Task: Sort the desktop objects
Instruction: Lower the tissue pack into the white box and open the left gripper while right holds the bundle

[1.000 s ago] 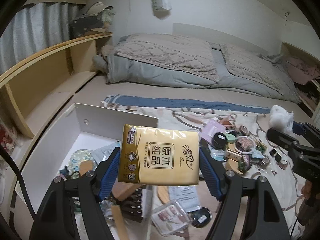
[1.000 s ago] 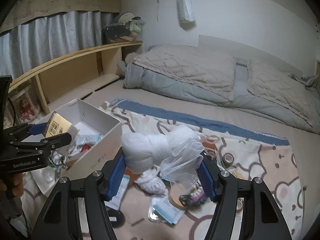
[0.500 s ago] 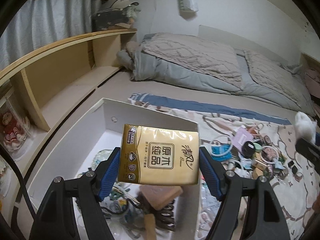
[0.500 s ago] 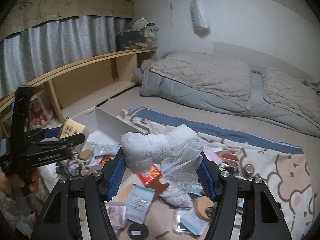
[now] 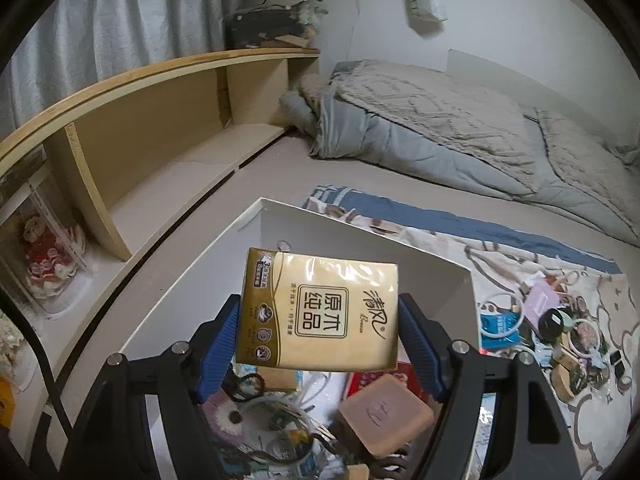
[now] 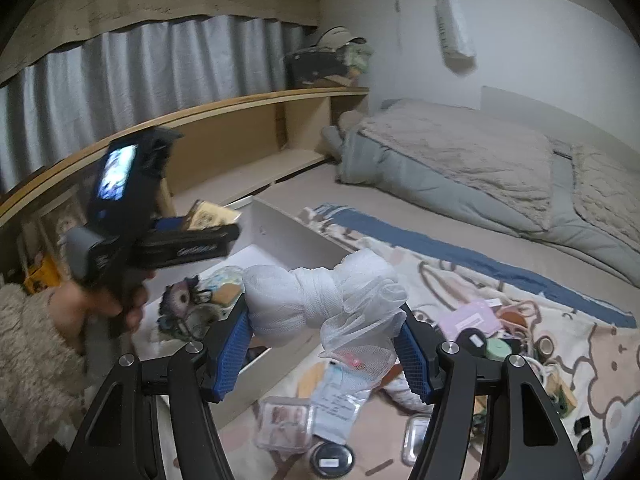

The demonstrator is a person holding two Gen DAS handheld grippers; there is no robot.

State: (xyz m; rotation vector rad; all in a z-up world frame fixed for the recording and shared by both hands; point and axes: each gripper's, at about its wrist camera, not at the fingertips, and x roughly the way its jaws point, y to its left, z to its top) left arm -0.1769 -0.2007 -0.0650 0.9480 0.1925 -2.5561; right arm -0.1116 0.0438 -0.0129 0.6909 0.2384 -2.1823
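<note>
Left gripper (image 5: pixel 320 344) clamped a tissue pack (image 5: pixel 318 314) above the white box (image 5: pixel 360 240); right gripper (image 6: pixel 324 344) clamped a mesh bundle (image 6: pixel 320 300). Next, probably, release both inside.

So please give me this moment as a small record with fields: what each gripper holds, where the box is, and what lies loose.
left gripper: shut on gold tissue pack, held above the white box
right gripper: shut on white mesh bundle
white box: open, on the bed, already holds a pinkish block and other small items
loose items: many small things on the patterned sheet, right of the box
</note>
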